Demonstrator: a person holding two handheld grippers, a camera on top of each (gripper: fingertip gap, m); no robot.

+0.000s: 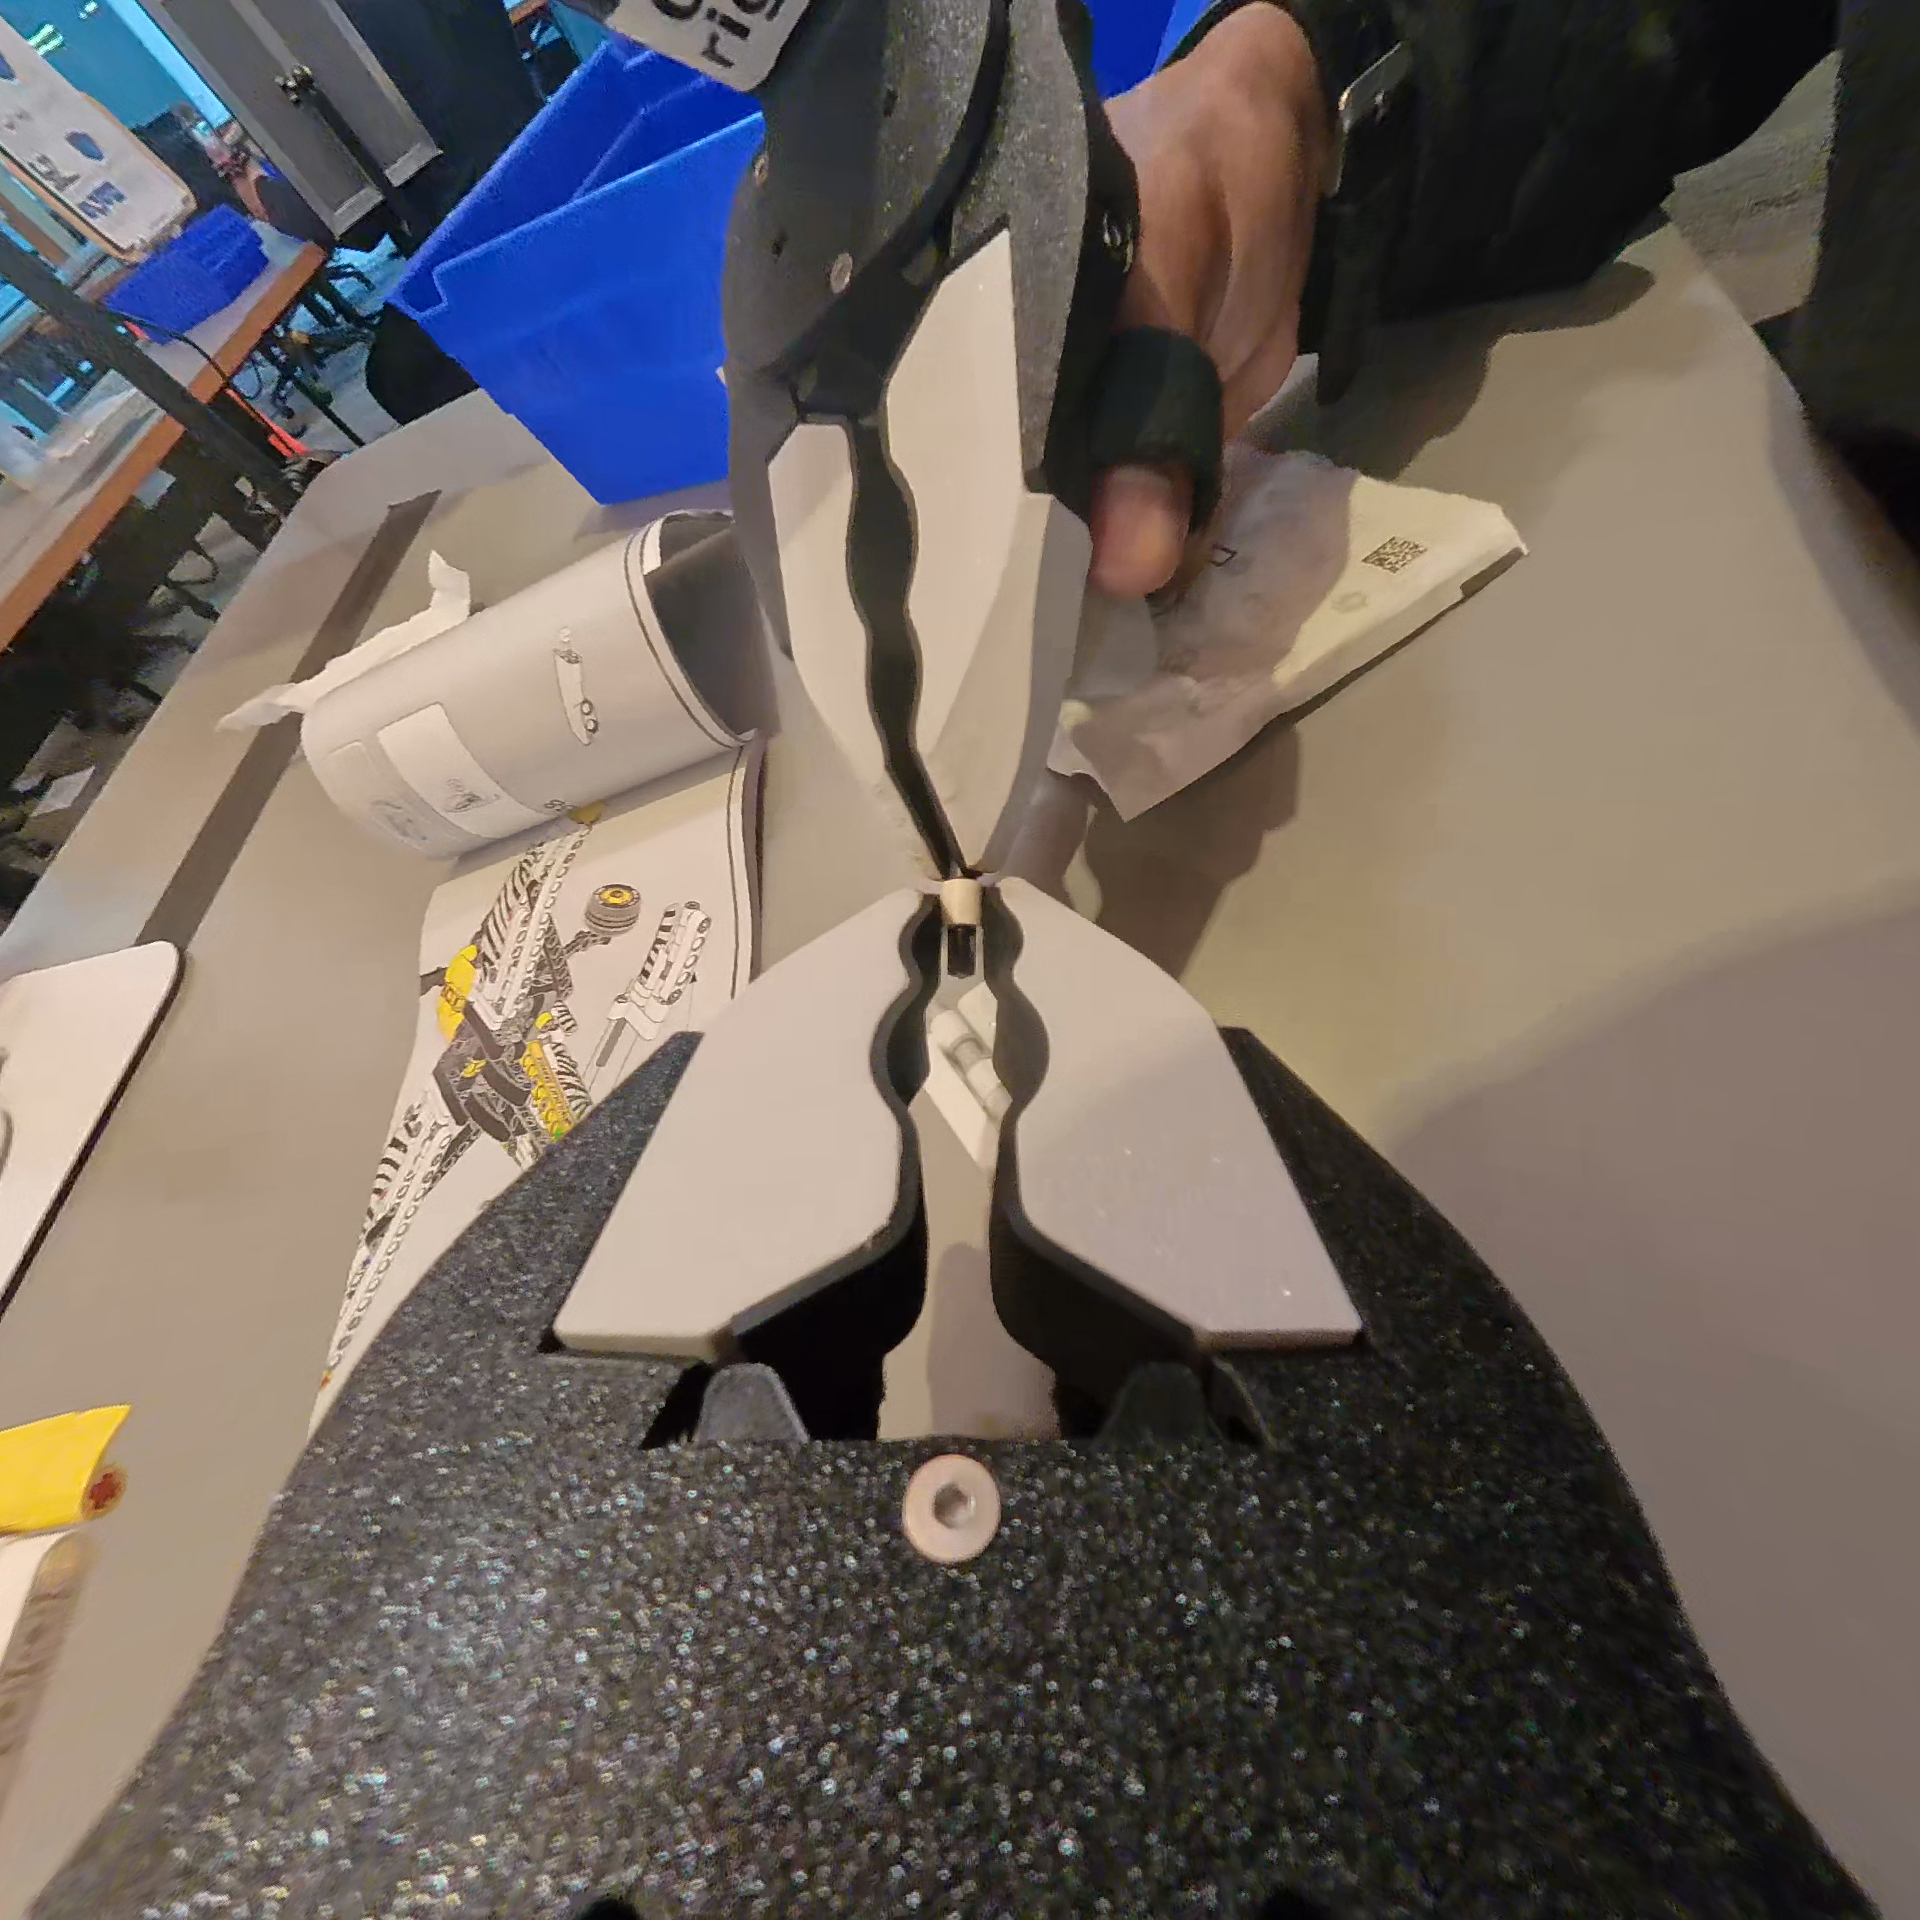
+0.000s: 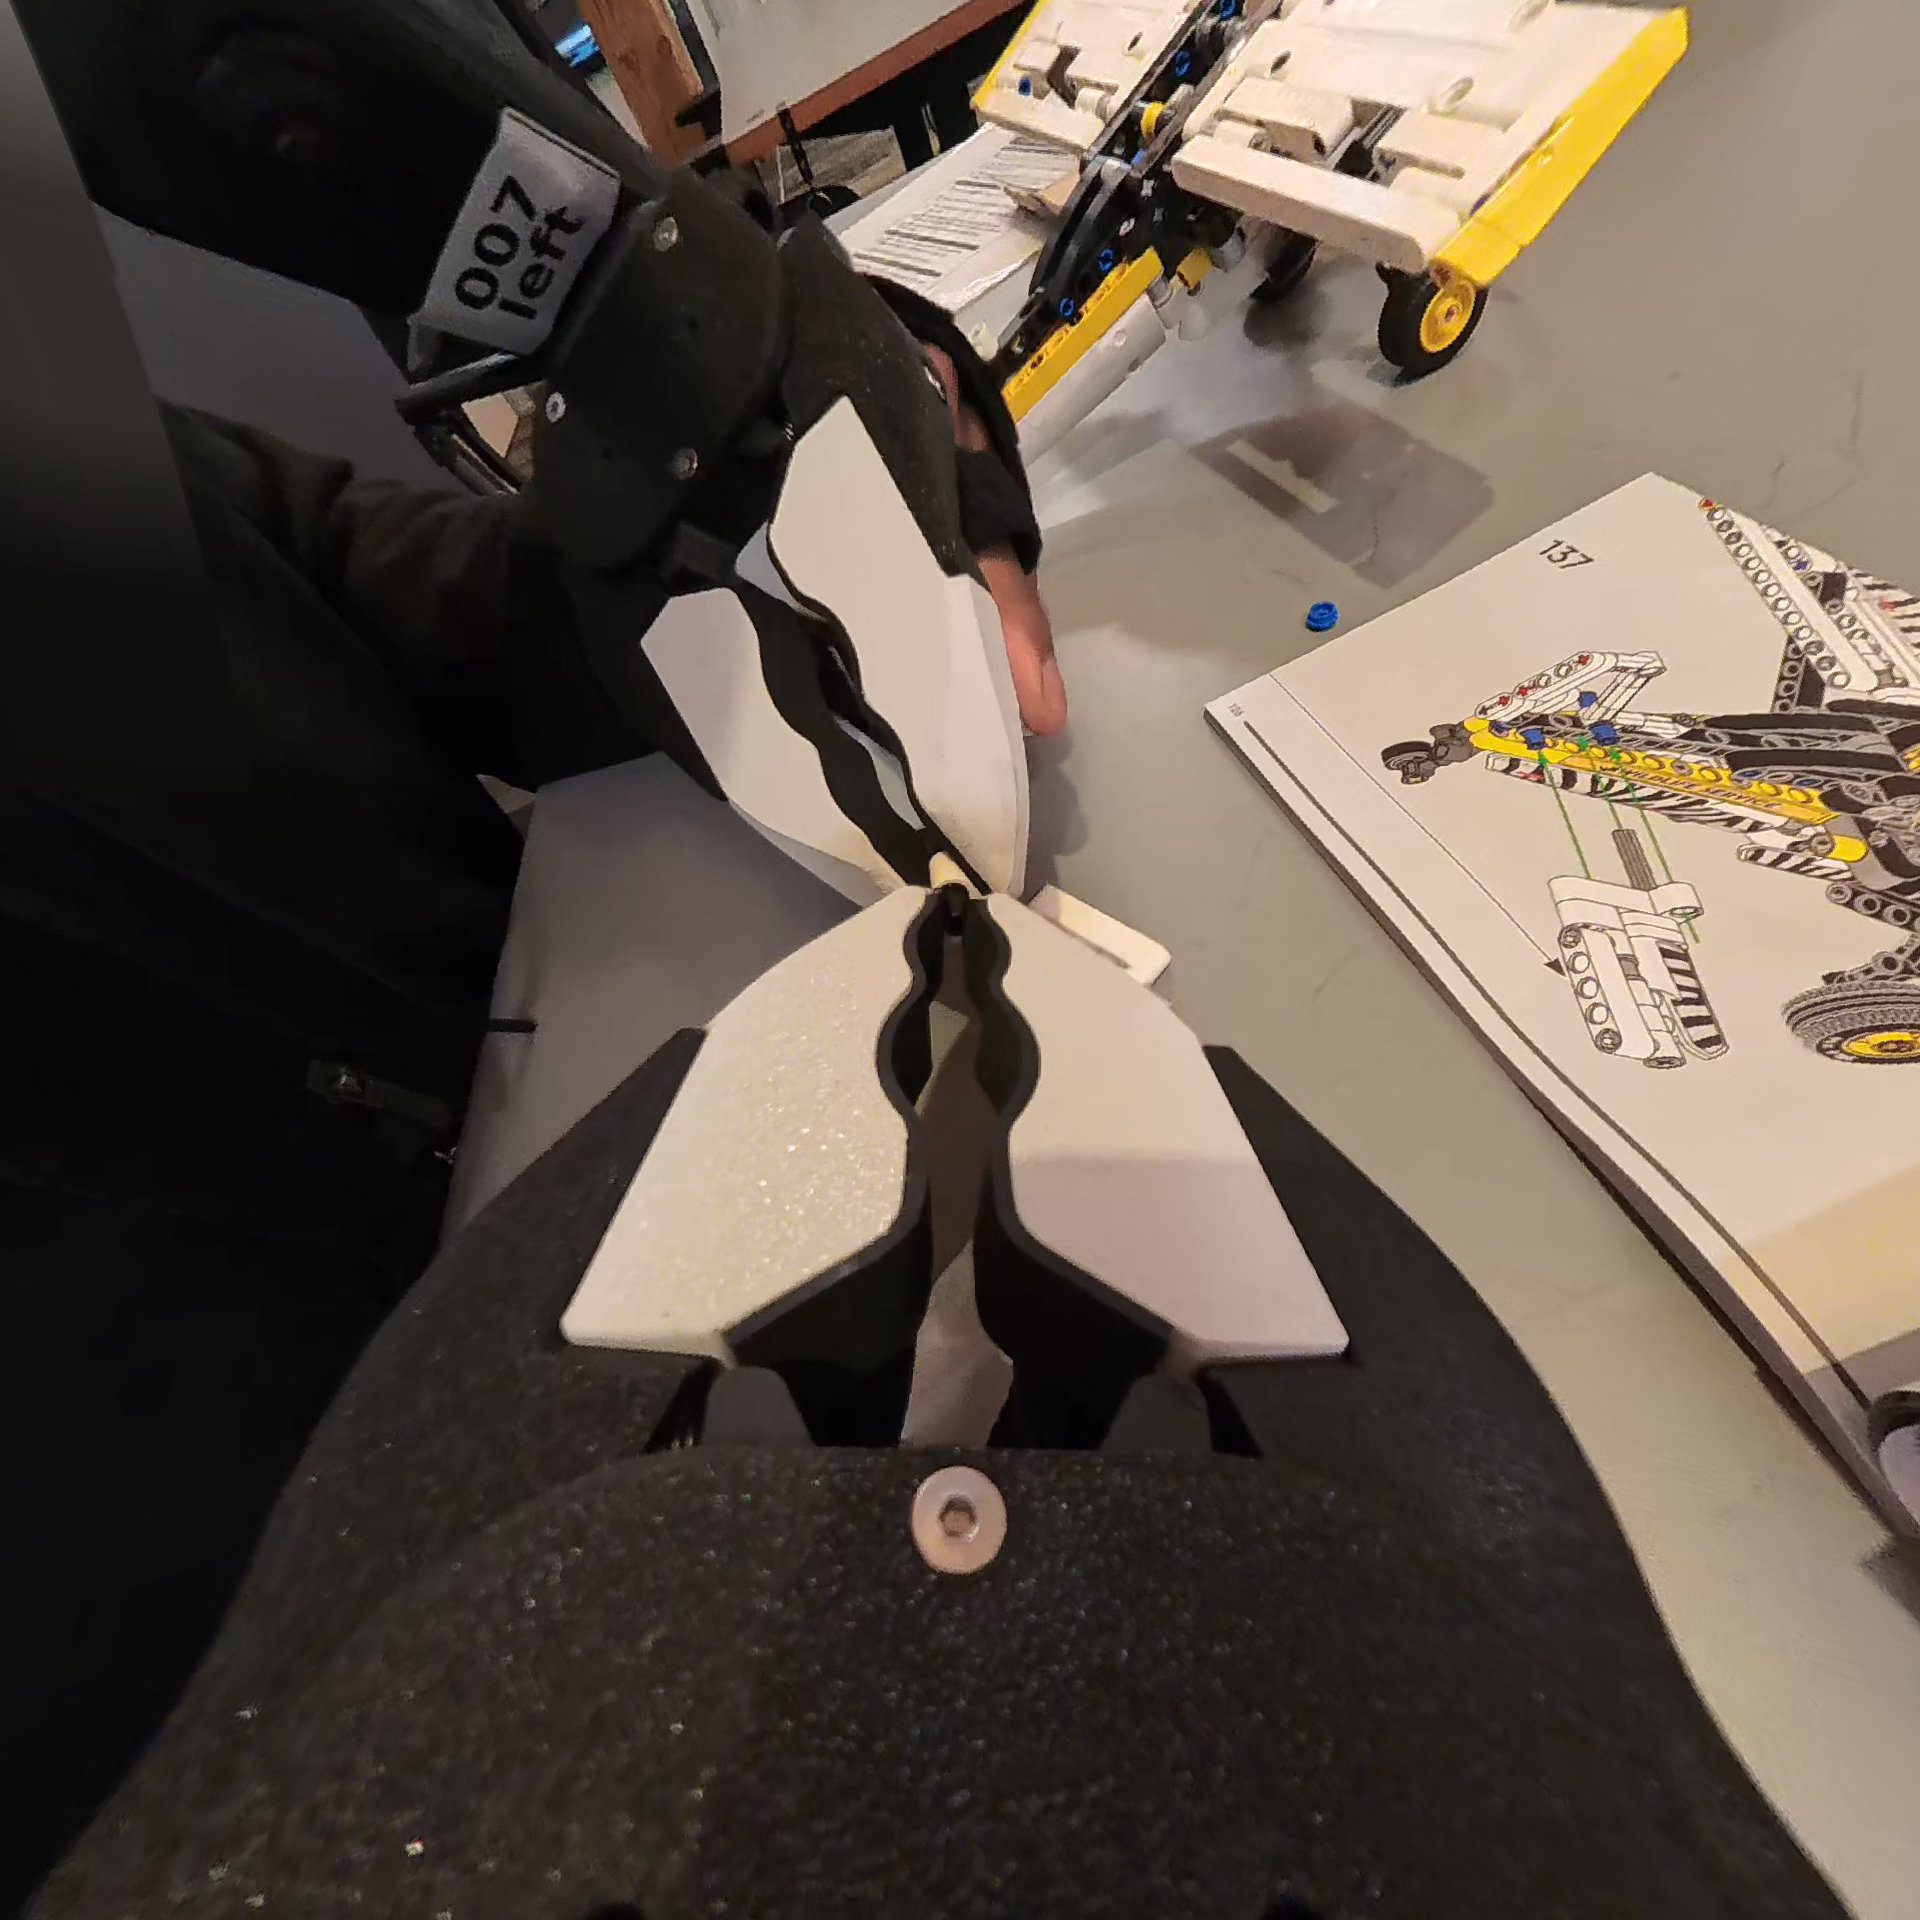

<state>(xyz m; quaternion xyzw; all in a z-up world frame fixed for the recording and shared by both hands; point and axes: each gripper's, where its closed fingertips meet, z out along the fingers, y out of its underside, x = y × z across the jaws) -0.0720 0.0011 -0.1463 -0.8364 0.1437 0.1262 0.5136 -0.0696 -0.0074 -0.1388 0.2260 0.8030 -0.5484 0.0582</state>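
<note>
Two grippers are meeting tip to tip above the table (image 2: pixel 1299 540). Left gripper (image 1: pixel 961 902) is pinching a small cream bush (image 1: pixel 961 900) with a black pin (image 1: pixel 961 945) sticking back between its narrow jaws. Right gripper (image 2: pixel 954 902) is closing narrow on the black pin end, cream bush just ahead of its tips. White beam (image 2: pixel 1107 930) is lying just right of the tips. Manual (image 2: pixel 1558 831) is lying farther right, model (image 2: pixel 1299 135) far ahead, blue stud (image 2: pixel 1321 615) between them
</note>
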